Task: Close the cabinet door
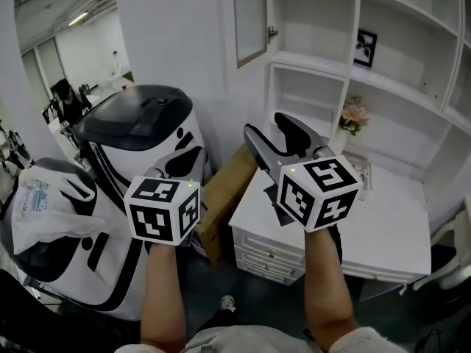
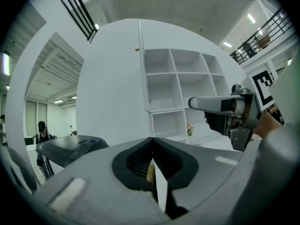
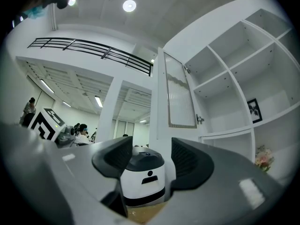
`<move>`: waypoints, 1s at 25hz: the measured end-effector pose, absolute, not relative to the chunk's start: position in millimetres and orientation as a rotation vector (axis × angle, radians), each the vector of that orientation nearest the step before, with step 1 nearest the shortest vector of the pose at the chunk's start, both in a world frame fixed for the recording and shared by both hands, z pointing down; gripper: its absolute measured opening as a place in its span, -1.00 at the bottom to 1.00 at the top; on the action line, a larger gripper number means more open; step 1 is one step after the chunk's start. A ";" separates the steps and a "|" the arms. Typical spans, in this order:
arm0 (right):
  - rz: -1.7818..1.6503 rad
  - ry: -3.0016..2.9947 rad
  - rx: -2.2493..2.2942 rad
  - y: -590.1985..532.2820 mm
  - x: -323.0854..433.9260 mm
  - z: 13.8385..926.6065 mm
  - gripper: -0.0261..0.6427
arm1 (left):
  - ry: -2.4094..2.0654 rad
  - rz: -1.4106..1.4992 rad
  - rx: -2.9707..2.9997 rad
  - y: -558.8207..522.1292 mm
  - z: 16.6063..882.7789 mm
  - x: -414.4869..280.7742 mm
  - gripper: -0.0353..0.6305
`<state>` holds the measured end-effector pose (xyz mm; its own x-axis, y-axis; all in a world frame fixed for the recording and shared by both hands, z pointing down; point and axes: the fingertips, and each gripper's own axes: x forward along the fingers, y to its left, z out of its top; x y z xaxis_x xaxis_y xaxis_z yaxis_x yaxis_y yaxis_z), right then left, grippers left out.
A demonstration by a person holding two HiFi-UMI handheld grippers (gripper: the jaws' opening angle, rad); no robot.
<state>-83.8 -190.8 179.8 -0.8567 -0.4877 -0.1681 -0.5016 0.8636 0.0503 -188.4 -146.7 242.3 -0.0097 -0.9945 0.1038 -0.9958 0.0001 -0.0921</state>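
2 bare forearms reach forward side by side, each hand holding 1 grey two-jaw gripper that carries 1 black-and-white marker cube. The left gripper points roughly level, its jaws pressed together on nothing. The right gripper sits higher and tips slightly upward, its jaws spread wide with nothing between the pads.

Just beyond them, 1 brown cardboard sheet leans between a white desk with drawers and 1 white-and-black machine with a dark grey lid. A 2nd white-and-black machine stands at the near left with 1 clear plastic bag lying on it.

Behind the desk rises a white open shelving unit holding 1 black-framed picture and 1 bunch of pale flowers. The white glass-panelled cabinet door hangs at the unit's upper left corner, swung wide open, well apart from both grippers.

The room is white-walled with ceiling strip lights; 1 person sits far off at the left.
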 end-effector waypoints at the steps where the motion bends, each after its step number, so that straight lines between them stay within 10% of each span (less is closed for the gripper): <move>1: 0.139 2.888 -0.768 -194.4 -86.9 179.1 -0.18 | -2.211 0.215 2.209 -152.2 242.4 -190.4 -0.89; 25: 0.200 2.866 -0.848 -276.8 -179.5 146.7 -0.15 | -2.100 0.189 2.357 -244.7 227.0 -256.9 -0.89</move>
